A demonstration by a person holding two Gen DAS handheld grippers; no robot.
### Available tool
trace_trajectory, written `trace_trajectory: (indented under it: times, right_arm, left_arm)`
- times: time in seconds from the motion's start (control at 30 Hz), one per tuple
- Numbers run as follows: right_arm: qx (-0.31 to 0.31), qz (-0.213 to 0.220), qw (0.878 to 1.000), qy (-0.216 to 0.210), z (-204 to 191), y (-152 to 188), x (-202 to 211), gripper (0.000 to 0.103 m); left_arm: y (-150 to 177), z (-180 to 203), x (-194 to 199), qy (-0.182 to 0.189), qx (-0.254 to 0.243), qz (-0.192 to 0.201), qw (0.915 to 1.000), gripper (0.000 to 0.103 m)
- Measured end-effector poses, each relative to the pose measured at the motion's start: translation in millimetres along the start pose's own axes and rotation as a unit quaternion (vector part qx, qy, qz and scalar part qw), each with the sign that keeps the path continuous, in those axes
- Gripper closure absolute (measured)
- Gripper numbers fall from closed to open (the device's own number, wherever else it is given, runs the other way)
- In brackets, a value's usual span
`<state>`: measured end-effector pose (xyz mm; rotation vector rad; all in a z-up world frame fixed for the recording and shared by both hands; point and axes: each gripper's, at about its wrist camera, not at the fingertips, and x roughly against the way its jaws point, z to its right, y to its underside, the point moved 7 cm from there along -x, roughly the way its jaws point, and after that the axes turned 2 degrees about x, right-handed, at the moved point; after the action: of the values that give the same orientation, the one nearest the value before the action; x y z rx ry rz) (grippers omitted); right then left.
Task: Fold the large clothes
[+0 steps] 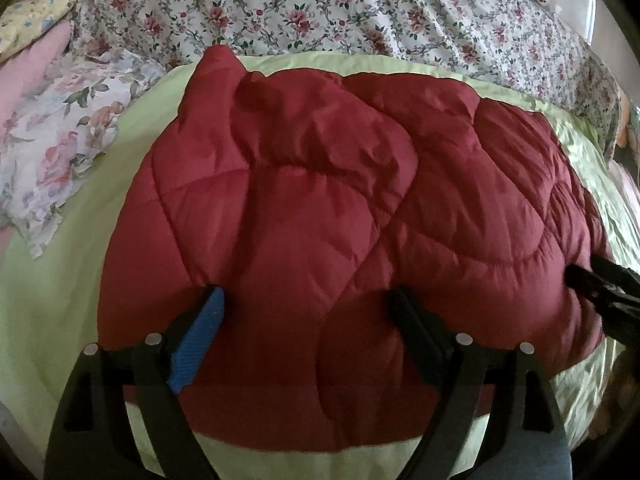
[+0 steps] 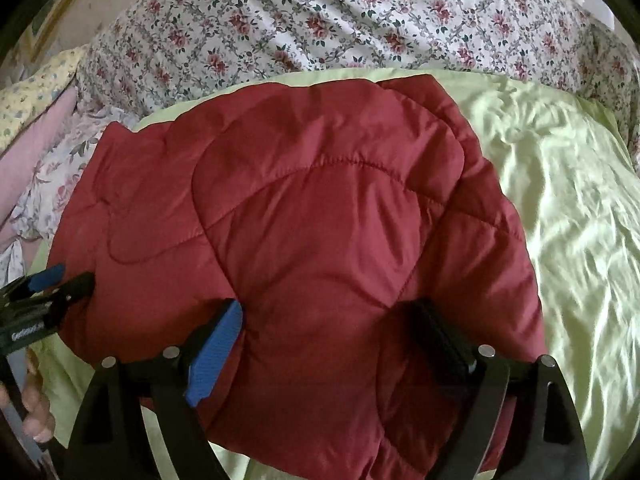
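Red padded jacket lying folded on the green bedspread, both grippers over its near edge.

The jacket [image 1: 320, 184] fills the middle of the green bedspread [image 1: 52, 280], with the flowered quilt [image 1: 320, 8] beyond it at twelve o'clock. The left gripper [image 1: 308, 300] and right gripper [image 2: 332, 312] each stand with jaws wide, tips pressed into the padding but pinching nothing, as far as the dim view shows. The jacket looks light, puffy and soft, with a slick shell likely to spring back and slide. Best taken along the near hem at six o'clock, pinching through all layers at a stitched seam.
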<state>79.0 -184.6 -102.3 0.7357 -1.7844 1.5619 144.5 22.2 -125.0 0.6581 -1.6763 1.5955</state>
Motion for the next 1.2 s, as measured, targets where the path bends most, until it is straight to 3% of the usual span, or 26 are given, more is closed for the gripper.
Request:
trace_trajectory:
  times: [0.1, 0.37, 1.03, 1.2]
  right_arm:
    - [-0.006, 0.016, 1.0, 0.001, 2, -11, 8, 0.017]
    - [-0.019, 0.003, 1.0, 0.003, 19, -15, -22, 0.012]
    - [-0.019, 0.004, 1.0, 0.003, 20, -14, -25, 0.01]
    - [-0.021, 0.009, 1.0, 0.011, 18, -24, -10, 0.012]
  left_arm:
    - [-6, 0, -7, 0.006, 0.002, -0.004, 1.0, 0.013]
    - [-17, -1, -24, 0.009, 0.006, -0.006, 0.9999, 0.002]
    - [-20, -2, -28, 0.001, 0.005, 0.0, 1.0, 0.001]
    - [-20, -2, -29, 0.0, 0.006, 0.0, 1.0, 0.001]
